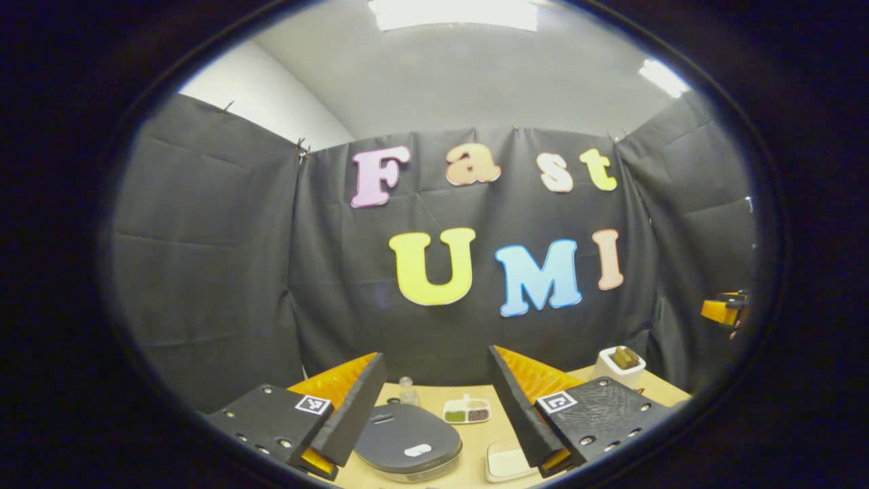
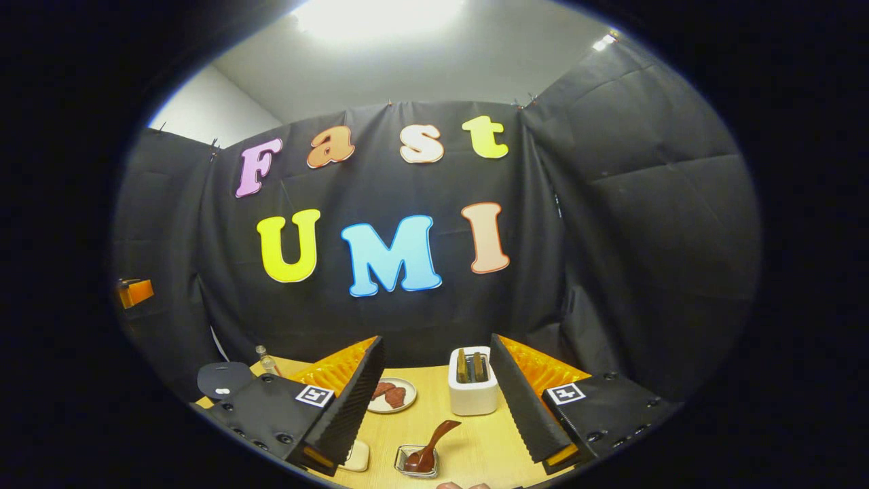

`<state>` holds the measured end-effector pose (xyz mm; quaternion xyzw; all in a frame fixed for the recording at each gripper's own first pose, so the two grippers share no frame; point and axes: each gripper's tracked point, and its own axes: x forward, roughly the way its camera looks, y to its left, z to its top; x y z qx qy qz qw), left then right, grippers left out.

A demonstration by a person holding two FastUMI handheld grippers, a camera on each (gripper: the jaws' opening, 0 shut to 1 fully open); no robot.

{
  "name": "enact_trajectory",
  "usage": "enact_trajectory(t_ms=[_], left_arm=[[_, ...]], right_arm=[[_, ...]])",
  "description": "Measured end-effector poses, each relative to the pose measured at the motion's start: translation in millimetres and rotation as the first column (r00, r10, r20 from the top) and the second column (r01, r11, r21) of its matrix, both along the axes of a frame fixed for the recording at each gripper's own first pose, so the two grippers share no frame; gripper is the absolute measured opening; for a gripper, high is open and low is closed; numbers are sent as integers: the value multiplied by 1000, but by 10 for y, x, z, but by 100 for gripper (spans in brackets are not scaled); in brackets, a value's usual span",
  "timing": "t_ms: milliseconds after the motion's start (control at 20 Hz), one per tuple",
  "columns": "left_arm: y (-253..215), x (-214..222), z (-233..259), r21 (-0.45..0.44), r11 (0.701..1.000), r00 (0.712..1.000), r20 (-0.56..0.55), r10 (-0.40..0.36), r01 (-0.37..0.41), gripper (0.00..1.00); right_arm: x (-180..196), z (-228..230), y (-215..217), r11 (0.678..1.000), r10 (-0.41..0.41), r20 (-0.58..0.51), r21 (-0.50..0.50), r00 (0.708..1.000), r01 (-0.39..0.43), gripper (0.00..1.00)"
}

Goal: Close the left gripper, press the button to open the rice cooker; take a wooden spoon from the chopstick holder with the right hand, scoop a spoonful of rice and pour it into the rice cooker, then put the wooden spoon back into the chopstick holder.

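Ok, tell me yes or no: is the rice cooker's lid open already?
No, in the left gripper view the rice cooker sits with its dark lid flat down, between the open left gripper's fingers.

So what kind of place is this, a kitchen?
More likely a mock kitchen set up in a recording booth. Black cloth walls surround a wooden table laid with a rice cooker, a white utensil holder and a plate of food.
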<state>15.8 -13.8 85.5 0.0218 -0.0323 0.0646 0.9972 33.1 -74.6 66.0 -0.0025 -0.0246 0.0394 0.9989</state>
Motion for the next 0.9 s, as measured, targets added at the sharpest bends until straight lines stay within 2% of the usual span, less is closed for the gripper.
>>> enact_trajectory(t_ms=[200, 350, 500, 700, 900], left_arm=[[-104, -280, -606, -136, 989, 997, -43, -68, 62, 94], [-29, -349, -716, -89, 994, 996, -57, -72, 67, 94], [40, -341, -818, -47, 997, 995, -72, -64, 61, 94], [38, -264, -932, -121, 992, 993, -100, -60, 48, 94], [92, -226, -983, -91, 995, 992, -110, -59, 49, 94]], right_arm=[[-339, -170, -66, 996, -84, 32, -1, 996, 84, 98], [-477, -337, 11, 994, -108, 2, 30, 994, 108, 98], [-448, -381, 113, 994, -103, -14, 31, 995, 103, 98], [-299, -318, 223, 997, -80, -4, 21, 997, 80, 98], [-277, -262, 294, 997, -74, 12, 18, 997, 74, 98]])
